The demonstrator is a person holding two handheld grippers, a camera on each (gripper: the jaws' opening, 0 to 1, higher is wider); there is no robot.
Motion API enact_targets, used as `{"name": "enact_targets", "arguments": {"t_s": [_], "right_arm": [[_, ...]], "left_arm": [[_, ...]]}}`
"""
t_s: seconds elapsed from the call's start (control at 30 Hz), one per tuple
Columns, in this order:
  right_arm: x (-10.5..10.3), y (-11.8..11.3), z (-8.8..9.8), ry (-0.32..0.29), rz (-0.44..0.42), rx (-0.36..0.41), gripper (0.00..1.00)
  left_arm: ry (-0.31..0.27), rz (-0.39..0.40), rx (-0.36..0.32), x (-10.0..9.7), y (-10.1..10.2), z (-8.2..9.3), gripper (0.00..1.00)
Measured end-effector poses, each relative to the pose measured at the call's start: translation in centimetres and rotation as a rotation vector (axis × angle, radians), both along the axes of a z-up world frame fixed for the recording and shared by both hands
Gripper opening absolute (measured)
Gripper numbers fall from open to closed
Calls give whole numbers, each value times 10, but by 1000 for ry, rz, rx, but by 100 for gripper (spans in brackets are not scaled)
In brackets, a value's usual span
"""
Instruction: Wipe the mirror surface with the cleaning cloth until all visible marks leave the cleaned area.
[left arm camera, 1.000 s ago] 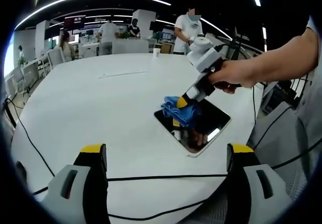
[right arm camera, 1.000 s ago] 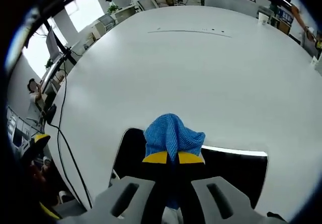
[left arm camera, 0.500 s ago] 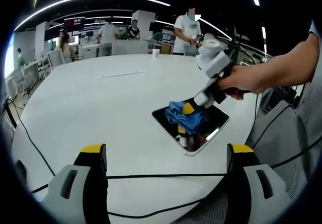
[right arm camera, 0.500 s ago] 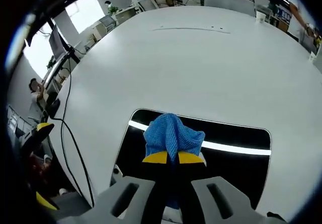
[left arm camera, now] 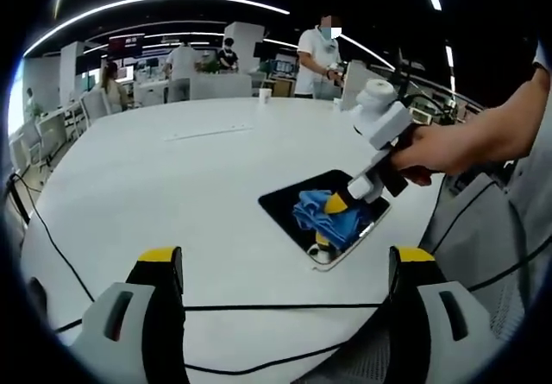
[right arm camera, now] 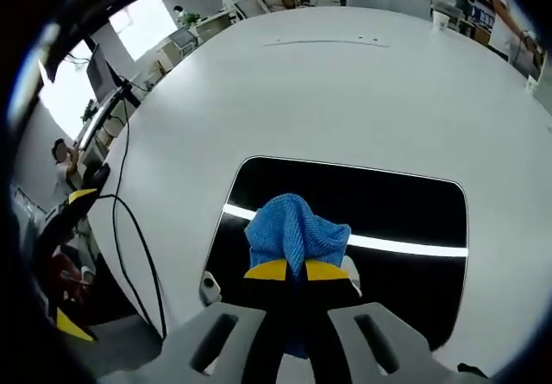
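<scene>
A black cable (left arm camera: 259, 305) crosses the table (left arm camera: 155, 185) beside the mirror (left arm camera: 285, 201).

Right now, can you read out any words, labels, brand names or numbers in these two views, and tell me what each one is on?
No text can be read.
Dark wall screen far across the room: too small and blurred to read.
Blue knitted cleaning cloth, dark rectangular mirror, round white table, right claw and left claw: no lettering shows on any of them.
</scene>
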State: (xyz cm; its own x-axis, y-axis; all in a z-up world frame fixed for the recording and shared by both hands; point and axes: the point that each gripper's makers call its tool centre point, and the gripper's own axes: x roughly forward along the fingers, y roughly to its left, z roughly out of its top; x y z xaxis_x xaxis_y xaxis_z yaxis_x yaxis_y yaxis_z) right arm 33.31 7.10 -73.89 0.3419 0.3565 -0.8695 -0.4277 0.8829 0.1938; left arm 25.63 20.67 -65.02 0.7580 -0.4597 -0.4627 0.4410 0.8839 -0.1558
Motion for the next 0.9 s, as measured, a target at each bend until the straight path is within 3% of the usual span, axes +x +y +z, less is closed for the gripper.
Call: {"name": "enact_targets", "arguments": {"t_s": [0.5, 0.7, 0.9], "right_arm": [[-22, -3, 1, 13, -5, 10, 0], [-33, -5, 0, 65, -35, 28, 0], [-38, -5, 0, 69, -38, 32, 0]], "left_arm": [[-13, -5, 4, -7, -2, 0, 99], [8, 3, 16, -10, -4, -8, 99], [-8, 19, 27, -7, -3, -5, 99]]}}
